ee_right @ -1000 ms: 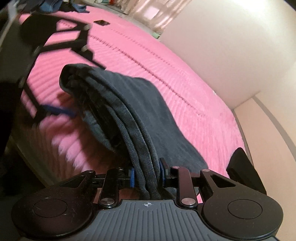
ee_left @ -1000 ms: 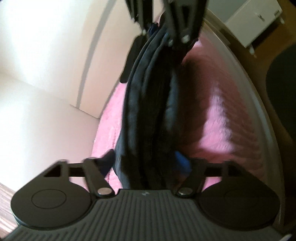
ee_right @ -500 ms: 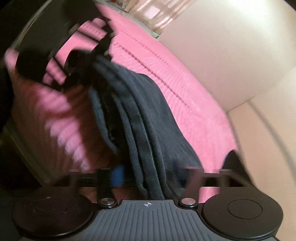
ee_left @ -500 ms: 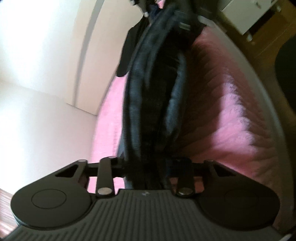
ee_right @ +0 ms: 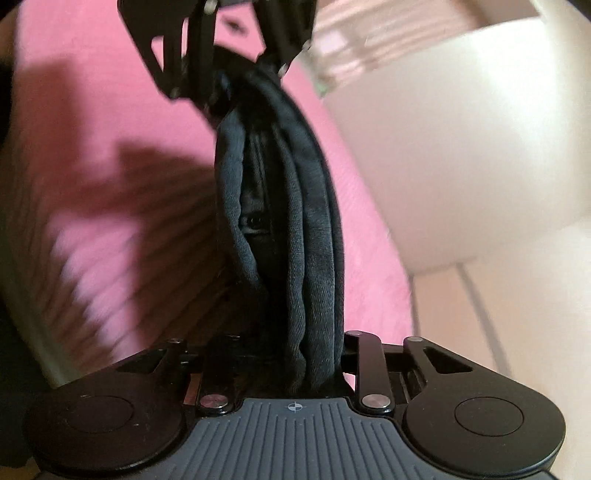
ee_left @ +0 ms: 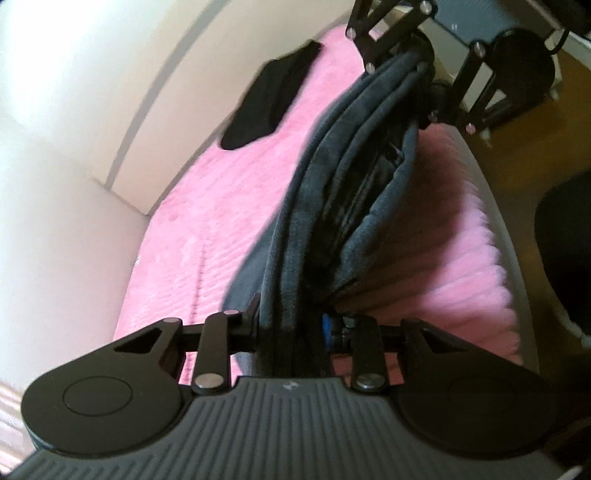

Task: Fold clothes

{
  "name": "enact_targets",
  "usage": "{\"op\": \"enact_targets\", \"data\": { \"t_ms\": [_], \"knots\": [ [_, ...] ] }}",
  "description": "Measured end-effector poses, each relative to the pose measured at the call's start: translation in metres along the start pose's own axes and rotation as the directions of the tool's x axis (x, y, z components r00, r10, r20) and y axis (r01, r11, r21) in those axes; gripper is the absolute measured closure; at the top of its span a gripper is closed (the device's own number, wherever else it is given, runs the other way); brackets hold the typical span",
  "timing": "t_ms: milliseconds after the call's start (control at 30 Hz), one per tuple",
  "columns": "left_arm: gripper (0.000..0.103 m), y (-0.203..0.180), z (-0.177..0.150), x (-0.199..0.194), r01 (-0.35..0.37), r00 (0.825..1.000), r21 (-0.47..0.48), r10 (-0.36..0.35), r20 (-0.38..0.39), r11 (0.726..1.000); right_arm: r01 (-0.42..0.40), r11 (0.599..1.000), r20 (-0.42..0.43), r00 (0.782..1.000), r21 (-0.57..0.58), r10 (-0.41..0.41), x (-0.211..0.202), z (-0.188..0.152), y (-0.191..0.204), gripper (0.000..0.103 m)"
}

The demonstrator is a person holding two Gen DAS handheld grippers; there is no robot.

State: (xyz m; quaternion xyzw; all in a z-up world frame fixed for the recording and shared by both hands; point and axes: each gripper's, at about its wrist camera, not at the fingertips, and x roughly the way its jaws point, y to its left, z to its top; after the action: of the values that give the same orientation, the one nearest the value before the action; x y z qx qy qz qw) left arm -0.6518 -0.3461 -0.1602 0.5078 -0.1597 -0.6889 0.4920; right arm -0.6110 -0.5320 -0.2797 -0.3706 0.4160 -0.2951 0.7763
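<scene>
Jaws of left gripper (ee_left: 291, 328) and right gripper (ee_right: 306, 354), right just narrowed, clamp folded dark garment (ee_left: 332, 206) above pink bedspread (ee_left: 207, 229).

A fluffy pink ribbed bedspread (ee_left: 229, 206) is covering the bed and filling most of both views, with daylight brightening its ridges near the edge and dark shadows falling across it (ee_right: 155, 192). Smooth cream walls (ee_left: 55, 92) are rising beside the bed and meeting at a corner, where a pale grey vertical strip (ee_left: 147, 96) is running upward. A brown wooden floor (ee_left: 535, 140) is showing beyond the grey rim of the bed (ee_left: 495, 206). Light is glowing through a blurred pale curtain (ee_right: 369, 33) at the far end.
</scene>
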Motion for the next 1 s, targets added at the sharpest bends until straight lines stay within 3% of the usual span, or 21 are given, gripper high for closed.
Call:
{"op": "enact_targets", "data": {
  "t_ms": [100, 200, 333, 433, 533, 600, 633, 667, 767, 867, 933, 1000],
  "knots": [
    [0.077, 0.037, -0.011, -0.018, -0.087, 0.996, -0.007, 0.087, -0.013, 0.996, 0.029, 0.999, 0.100, 0.995, -0.022, -0.027, 0.006, 0.036, -0.028, 0.076],
    [0.076, 0.074, -0.031, -0.048, -0.206, 0.977, 0.015, 0.206, -0.057, 0.978, 0.083, 0.996, 0.219, 0.973, -0.035, -0.074, 0.012, 0.076, -0.041, 0.076],
    [0.076, 0.081, -0.066, -0.103, -0.378, 0.913, 0.082, 0.386, -0.134, 0.922, 0.119, 0.992, 0.369, 0.925, -0.039, -0.096, 0.004, 0.123, -0.024, 0.076],
    [0.076, 0.044, -0.098, -0.134, -0.411, 0.882, 0.123, 0.428, -0.198, 0.903, 0.049, 0.995, 0.402, 0.916, -0.091, -0.008, -0.002, 0.128, 0.027, 0.076],
    [0.073, -0.025, -0.133, -0.141, -0.329, 0.890, 0.121, 0.350, -0.292, 0.936, -0.108, 0.981, 0.363, 0.918, -0.162, 0.161, -0.003, 0.119, 0.091, 0.073],
    [0.062, -0.067, -0.155, -0.135, -0.211, 0.904, 0.052, 0.216, -0.370, 0.976, -0.183, 0.961, 0.322, 0.915, -0.207, 0.244, -0.010, 0.108, 0.124, 0.063],
    [0.062, -0.086, -0.165, -0.130, -0.145, 0.905, 0.012, 0.137, -0.403, 0.989, -0.203, 0.955, 0.307, 0.914, -0.218, 0.264, -0.016, 0.102, 0.133, 0.060],
    [0.062, -0.103, -0.172, -0.129, -0.135, 0.901, 0.018, 0.130, -0.413, 0.991, -0.229, 0.951, 0.290, 0.914, -0.209, 0.284, -0.022, 0.097, 0.136, 0.057],
    [0.062, -0.127, -0.179, -0.137, -0.170, 0.893, 0.023, 0.164, -0.419, 0.985, -0.324, 0.944, 0.263, 0.906, -0.070, 0.331, -0.045, 0.074, 0.111, 0.054],
    [0.061, -0.111, -0.178, -0.163, -0.182, 0.907, -0.163, 0.102, -0.408, 0.970, -0.420, 0.901, 0.239, 0.890, 0.105, 0.387, -0.066, 0.050, 0.075, 0.054],
    [0.061, -0.101, -0.179, -0.182, -0.176, 0.921, -0.273, 0.060, -0.385, 0.946, -0.508, 0.812, 0.256, 0.858, 0.287, 0.446, -0.080, 0.037, 0.049, 0.054],
    [0.061, -0.087, -0.182, -0.204, -0.153, 0.943, -0.415, 0.007, -0.332, 0.897, -0.556, 0.708, 0.310, 0.831, 0.436, 0.462, -0.094, 0.028, 0.029, 0.054]
  ]
}}
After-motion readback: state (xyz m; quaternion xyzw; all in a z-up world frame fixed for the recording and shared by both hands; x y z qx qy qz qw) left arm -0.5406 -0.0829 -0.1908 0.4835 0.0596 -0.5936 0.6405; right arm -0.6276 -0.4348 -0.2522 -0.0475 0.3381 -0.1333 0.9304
